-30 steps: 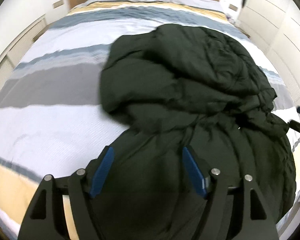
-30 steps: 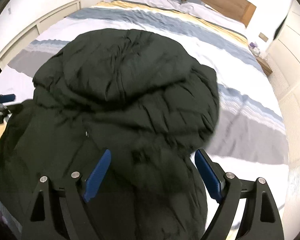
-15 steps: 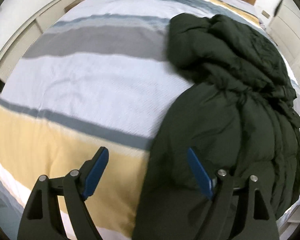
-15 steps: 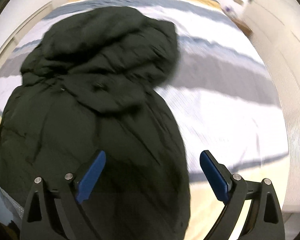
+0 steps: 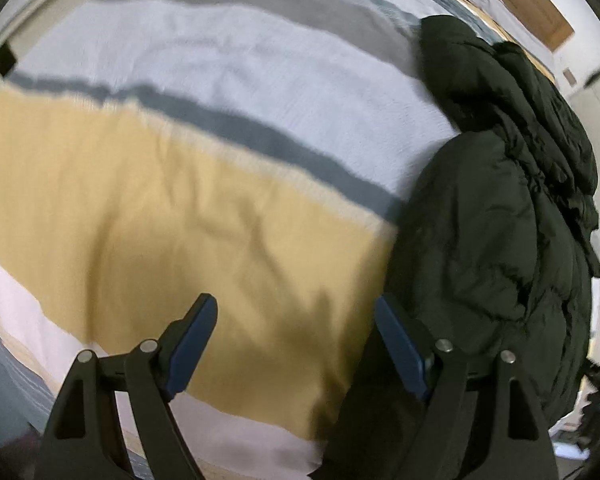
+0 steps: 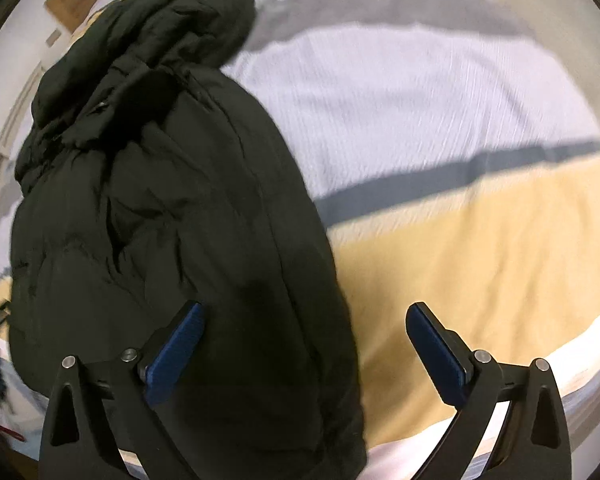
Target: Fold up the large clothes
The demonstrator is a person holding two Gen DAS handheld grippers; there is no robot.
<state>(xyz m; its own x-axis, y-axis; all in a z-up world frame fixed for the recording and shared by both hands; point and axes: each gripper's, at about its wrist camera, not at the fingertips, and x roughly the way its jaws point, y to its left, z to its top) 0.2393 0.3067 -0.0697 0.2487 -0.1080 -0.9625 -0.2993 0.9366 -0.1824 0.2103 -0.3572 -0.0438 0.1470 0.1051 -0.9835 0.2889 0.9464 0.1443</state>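
Note:
A large dark green puffer jacket (image 5: 500,216) lies folded lengthwise on the striped bed cover, hood end away from me. In the left wrist view it fills the right side. My left gripper (image 5: 296,340) is open and empty over the yellow stripe, its right finger beside the jacket's left edge. In the right wrist view the jacket (image 6: 160,208) fills the left half. My right gripper (image 6: 304,344) is open and empty, straddling the jacket's right edge near the hem.
The bed cover (image 5: 172,208) has yellow, white, grey and blue stripes and reaches the near edge of the bed (image 6: 580,364). A wooden headboard (image 5: 536,8) stands at the far end. White cabinets line the side wall (image 5: 596,92).
Both grippers have swung outward and down toward the bed's near edge: the left view turned left off the jacket, the right view turned right. The jacket has not moved.

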